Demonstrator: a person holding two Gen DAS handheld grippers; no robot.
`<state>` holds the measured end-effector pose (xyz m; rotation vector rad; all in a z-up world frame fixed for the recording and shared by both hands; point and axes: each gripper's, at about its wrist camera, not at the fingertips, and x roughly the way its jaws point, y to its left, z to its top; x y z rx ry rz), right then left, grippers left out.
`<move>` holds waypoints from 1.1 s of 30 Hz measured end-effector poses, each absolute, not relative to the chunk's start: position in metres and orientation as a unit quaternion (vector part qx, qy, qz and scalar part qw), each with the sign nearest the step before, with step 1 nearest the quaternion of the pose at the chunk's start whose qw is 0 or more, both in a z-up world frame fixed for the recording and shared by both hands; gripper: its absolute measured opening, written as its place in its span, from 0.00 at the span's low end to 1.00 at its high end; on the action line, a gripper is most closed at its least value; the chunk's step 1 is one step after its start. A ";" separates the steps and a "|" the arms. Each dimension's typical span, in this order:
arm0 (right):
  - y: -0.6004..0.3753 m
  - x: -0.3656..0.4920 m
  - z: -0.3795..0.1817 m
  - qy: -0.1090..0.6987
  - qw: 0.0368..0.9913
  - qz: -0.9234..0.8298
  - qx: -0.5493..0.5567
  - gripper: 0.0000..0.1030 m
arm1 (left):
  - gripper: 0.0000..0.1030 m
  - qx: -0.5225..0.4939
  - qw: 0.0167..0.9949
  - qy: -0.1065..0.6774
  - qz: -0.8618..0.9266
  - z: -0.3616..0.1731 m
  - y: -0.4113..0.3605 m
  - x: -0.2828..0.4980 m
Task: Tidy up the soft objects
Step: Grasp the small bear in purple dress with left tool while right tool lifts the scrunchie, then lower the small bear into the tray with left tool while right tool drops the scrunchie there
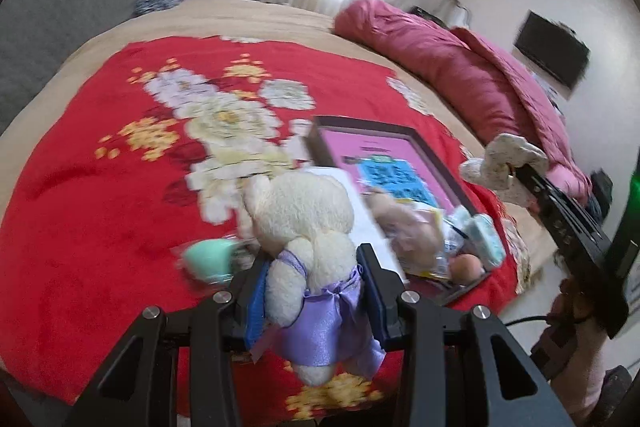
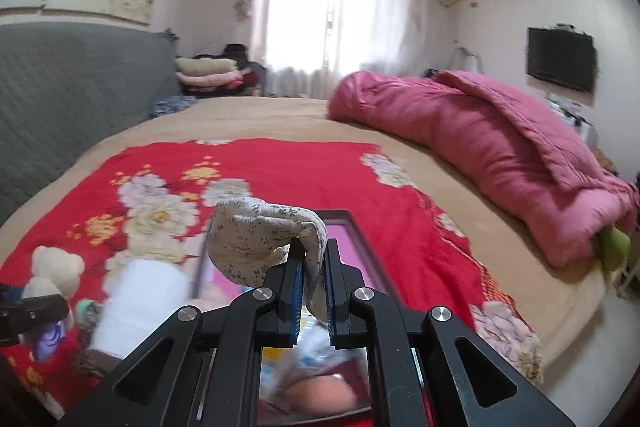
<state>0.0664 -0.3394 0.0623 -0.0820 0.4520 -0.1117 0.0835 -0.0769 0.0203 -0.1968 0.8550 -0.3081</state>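
My left gripper [image 1: 316, 267] is shut on a cream teddy bear [image 1: 308, 219] with a purple satin ribbon, held above the red floral blanket [image 1: 100, 187]. The bear also shows at the left of the right wrist view [image 2: 56, 267]. My right gripper [image 2: 313, 267] is shut on a beige speckled cloth [image 2: 256, 239], lifted over a dark-framed tray [image 2: 352, 227] with a pink liner. The cloth and right gripper also show at the right of the left wrist view [image 1: 504, 163]. In the tray [image 1: 420, 135] lie a tan plush toy [image 1: 404, 223], small packets and a peach-coloured ball [image 1: 464, 267].
A mint green cup-like item [image 1: 208, 259] lies on the blanket by the bear. A white object [image 2: 140, 303] sits left of the tray. A rolled pink quilt [image 2: 480, 155] lies along the bed's right side. A grey headboard [image 2: 72, 79] stands at left, folded blankets [image 2: 208, 75] beyond.
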 end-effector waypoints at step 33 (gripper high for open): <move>-0.387 0.058 -0.007 0.324 0.943 -0.049 -0.060 0.61 | 0.42 0.032 0.836 0.489 -0.246 -0.011 -0.266 0.148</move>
